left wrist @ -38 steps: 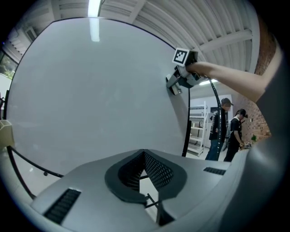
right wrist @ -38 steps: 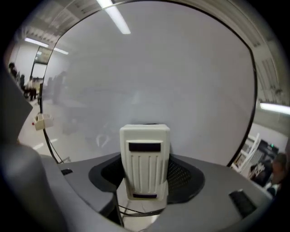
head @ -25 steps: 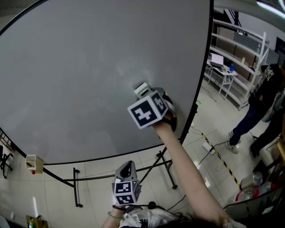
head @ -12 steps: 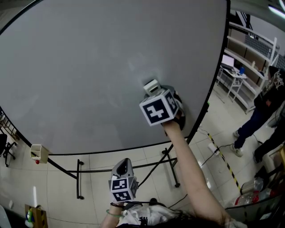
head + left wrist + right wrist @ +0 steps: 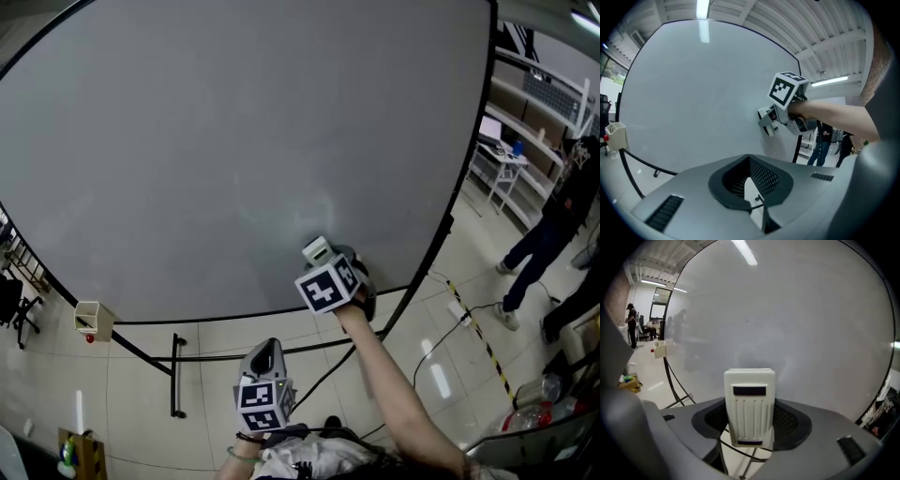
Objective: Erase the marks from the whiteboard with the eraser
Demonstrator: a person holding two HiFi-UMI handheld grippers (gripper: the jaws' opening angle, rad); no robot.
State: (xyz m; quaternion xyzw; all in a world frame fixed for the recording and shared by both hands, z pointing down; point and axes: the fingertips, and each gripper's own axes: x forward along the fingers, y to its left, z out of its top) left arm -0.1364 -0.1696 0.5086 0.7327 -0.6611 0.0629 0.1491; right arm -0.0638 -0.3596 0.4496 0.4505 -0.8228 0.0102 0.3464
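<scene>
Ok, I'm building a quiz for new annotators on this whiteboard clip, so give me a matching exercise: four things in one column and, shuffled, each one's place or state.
Things:
1. eraser
2. left gripper
3. small cream box
4. person in dark clothes

Places or states:
A. stands on the floor by the shelves, right of the whiteboard
B. clamped in the right gripper, against the whiteboard
C. at the whiteboard's lower left edge
D. held low, off the board, nothing between its jaws

Pairs: 1-B, 2-D, 3-C, 4-A
</scene>
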